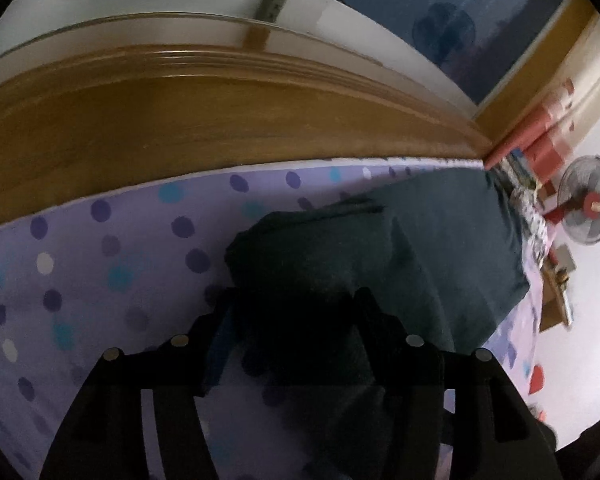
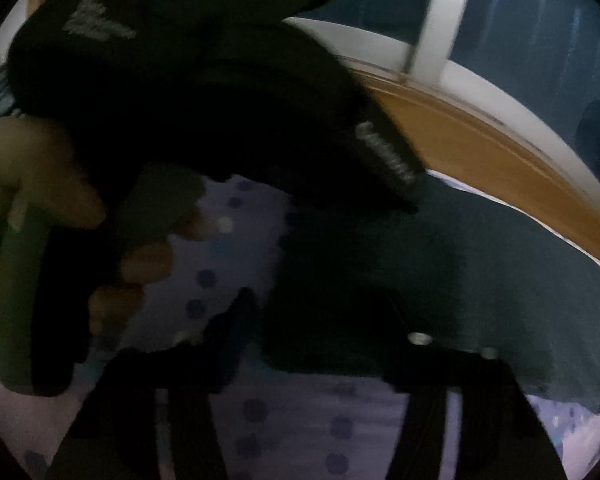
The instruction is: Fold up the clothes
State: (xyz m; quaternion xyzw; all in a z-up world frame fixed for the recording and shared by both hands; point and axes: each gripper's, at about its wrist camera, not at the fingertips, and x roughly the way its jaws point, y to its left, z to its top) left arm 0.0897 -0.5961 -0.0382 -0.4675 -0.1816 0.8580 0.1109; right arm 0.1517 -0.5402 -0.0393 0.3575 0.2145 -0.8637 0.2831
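My left gripper [image 1: 296, 308]: its two dark fingers stand apart over a bunched fold of the garment; the cloth lies between them, but it is too dark for me to tell whether the pads press on it.
My right gripper [image 2: 320, 320]: the fingers straddle the near edge of the same cloth; blur and shadow keep me from telling whether they grip.
Dark teal garment [image 1: 440, 240]: it lies on the bed, partly folded over itself, reaching toward the headboard.
Sheet [image 1: 80, 280]: lilac with purple, teal and white dots, under the garment.
My left hand [image 2: 140, 256]: in the right wrist view, wrapped round the other tool's black body.
Headboard [image 1: 180, 128]: brown wood, behind the bed.
Fan [image 1: 588, 200]: far off at the right, beside red things.
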